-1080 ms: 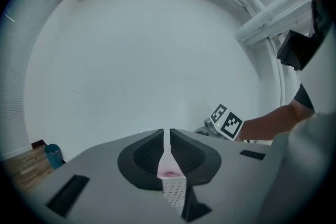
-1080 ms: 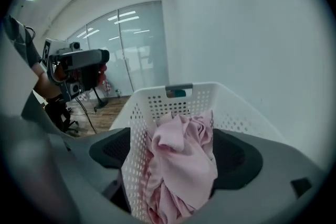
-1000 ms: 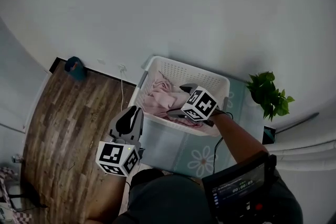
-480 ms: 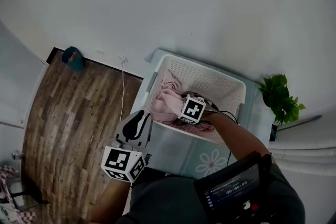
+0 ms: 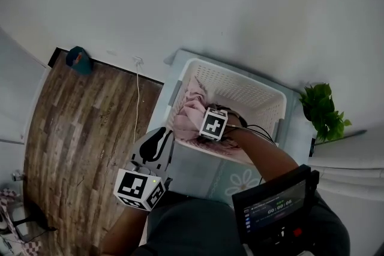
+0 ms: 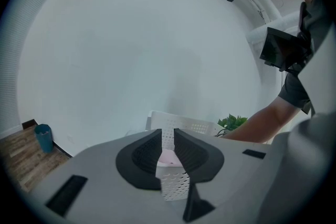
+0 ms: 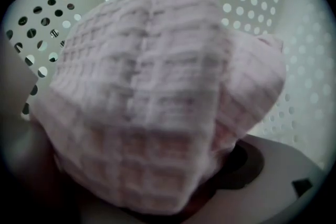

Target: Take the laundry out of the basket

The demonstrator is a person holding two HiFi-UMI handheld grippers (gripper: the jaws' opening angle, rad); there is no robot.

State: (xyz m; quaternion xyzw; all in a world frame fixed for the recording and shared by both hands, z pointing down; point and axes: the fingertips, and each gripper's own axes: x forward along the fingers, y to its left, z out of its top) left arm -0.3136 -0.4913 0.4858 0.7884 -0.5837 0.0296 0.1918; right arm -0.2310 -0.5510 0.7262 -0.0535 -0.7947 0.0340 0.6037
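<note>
Reaching into the white perforated basket (image 5: 240, 78), the right gripper (image 5: 204, 122) had a pink waffle-weave cloth (image 7: 152, 92) heaped between and over its jaws. Only one pad's outer edge showed, so I could not tell whether they gripped. The left gripper (image 6: 168, 144) hung outside the basket, jaws a narrow slit apart, empty. My concern was that a shallow pinch would drop the cloth on lifting, or a snagged fold would drag the basket. Below lay a flowered mat (image 5: 231, 180), with wood floor (image 5: 78, 129) leftward and a white wall (image 5: 210, 3) ahead.

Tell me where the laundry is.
In the head view the laundry lies in the left half of the white basket, against the right gripper; it fills the right gripper view.
</note>
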